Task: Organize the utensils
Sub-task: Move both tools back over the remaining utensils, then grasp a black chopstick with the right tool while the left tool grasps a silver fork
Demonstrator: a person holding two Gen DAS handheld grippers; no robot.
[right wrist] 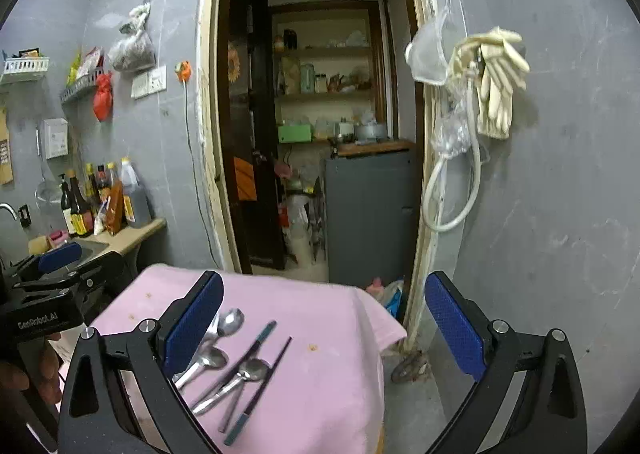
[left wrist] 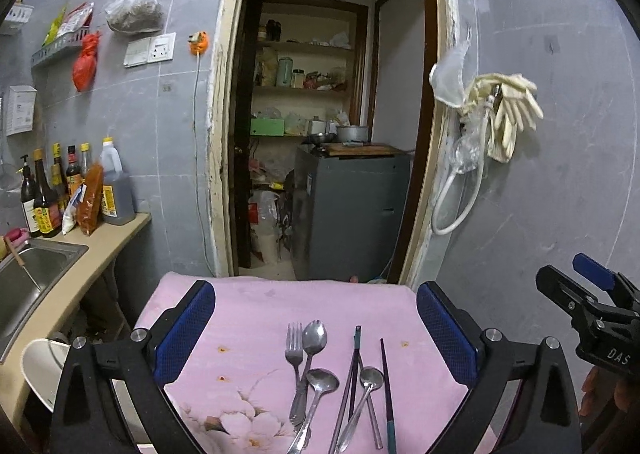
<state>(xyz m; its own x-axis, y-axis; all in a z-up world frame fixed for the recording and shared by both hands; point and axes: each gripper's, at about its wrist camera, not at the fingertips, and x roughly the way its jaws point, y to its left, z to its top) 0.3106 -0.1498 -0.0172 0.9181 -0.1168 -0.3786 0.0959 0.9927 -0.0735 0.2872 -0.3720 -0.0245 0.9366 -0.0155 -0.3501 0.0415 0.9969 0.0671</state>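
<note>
Metal utensils lie in a loose pile on a pink flowered cloth (left wrist: 248,318) that covers a small table. In the left wrist view I see a fork (left wrist: 295,358), a big spoon (left wrist: 315,338), a ladle-like spoon (left wrist: 322,382), a smaller spoon (left wrist: 370,376) and dark chopsticks (left wrist: 386,382). My left gripper (left wrist: 316,334) hangs open above them, blue pads wide apart, nothing between. The right gripper (right wrist: 324,326) is open too, over the cloth's right edge; the spoons (right wrist: 232,322) and chopsticks (right wrist: 272,366) lie by its left finger. Each gripper shows at the edge of the other's view.
A steel sink (left wrist: 28,278) and a counter with sauce bottles (left wrist: 72,190) stand at the left. Behind the table an open doorway (left wrist: 332,134) leads to a pantry with a grey cabinet (left wrist: 348,214). Gloves and a hose (left wrist: 500,118) hang on the right wall.
</note>
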